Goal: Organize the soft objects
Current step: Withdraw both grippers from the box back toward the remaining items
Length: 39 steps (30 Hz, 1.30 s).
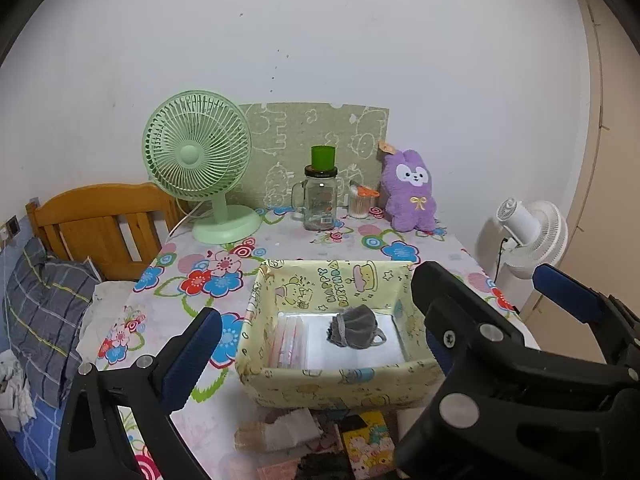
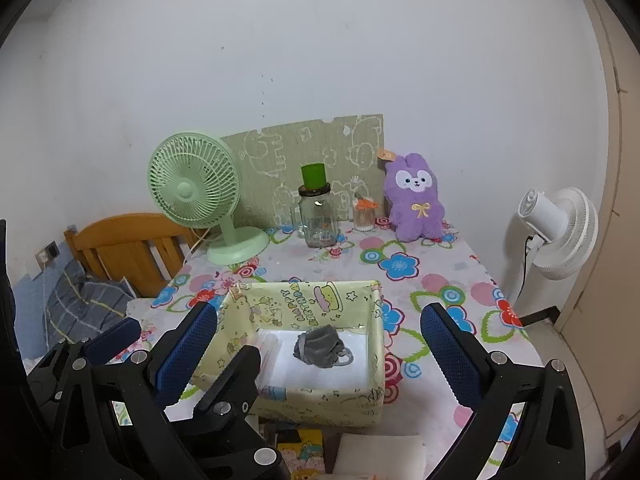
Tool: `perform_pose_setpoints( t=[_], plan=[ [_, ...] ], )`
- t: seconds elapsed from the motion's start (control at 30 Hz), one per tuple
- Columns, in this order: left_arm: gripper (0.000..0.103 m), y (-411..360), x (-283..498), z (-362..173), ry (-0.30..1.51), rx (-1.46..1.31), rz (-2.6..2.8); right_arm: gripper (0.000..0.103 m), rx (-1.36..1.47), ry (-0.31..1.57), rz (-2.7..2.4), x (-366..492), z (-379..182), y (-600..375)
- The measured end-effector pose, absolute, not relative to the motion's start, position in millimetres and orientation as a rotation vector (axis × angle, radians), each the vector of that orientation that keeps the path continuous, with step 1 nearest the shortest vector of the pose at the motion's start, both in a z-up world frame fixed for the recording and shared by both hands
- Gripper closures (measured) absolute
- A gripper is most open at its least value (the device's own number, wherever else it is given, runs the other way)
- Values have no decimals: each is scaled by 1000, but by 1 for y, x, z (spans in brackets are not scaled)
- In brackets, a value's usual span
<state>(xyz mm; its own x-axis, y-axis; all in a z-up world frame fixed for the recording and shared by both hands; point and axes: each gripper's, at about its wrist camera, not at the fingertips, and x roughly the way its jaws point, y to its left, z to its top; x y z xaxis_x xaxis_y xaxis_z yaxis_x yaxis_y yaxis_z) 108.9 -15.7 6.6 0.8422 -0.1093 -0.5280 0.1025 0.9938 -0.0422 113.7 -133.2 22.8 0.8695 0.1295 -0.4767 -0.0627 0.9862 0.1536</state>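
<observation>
Hovering over the near edge of the table point(image 1: 280, 236), both tongs stand wide apart with nothing between their pads.

Left of the left tongs point(image 1: 316, 344) lie a pillow point(image 1: 44, 312) and a wooden headboard point(image 1: 100, 224). Beyond and to its left stands a green fan point(image 1: 198, 152).

Straight ahead of both tongs, between them, sits the yellow box point(image 1: 332, 384). A grey bundle point(image 1: 354, 332), seemingly a rolled sock or small cloth, lies on the box floor, ahead of and below the fingertips. Its long axis appears to run crosswise to the tongs, though it is crumpled enough that this is uncertain. A flat packet point(image 1: 290, 340) lies beside it on its left.

Below the tongs, at the box's near wall, sits a heap of small things point(image 1: 312, 436), too blurred to name. Some are probably soft and may be the next pick, needing a reach down and back toward the person.

Farther ahead stand a jar point(image 1: 318, 200) and, to its right, a purple plush point(image 1: 412, 192) against the wall, well apart from both tongs.

The right tongs point(image 2: 320, 360) hang just beside the left, its inner finger crossing the left view. For the plush, the right hand looks nearer; for the bundle, both are about equal.

A white fan point(image 2: 560, 232) stands off the table to the right.
</observation>
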Motion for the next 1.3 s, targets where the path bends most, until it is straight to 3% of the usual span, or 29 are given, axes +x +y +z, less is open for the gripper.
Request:
perform_pose_setpoints(
  t=[1.3],
  plan=[
    [2, -21, 33, -54, 553, -29, -126, 0, 103, 513, 94, 34, -33, -132]
  ],
)
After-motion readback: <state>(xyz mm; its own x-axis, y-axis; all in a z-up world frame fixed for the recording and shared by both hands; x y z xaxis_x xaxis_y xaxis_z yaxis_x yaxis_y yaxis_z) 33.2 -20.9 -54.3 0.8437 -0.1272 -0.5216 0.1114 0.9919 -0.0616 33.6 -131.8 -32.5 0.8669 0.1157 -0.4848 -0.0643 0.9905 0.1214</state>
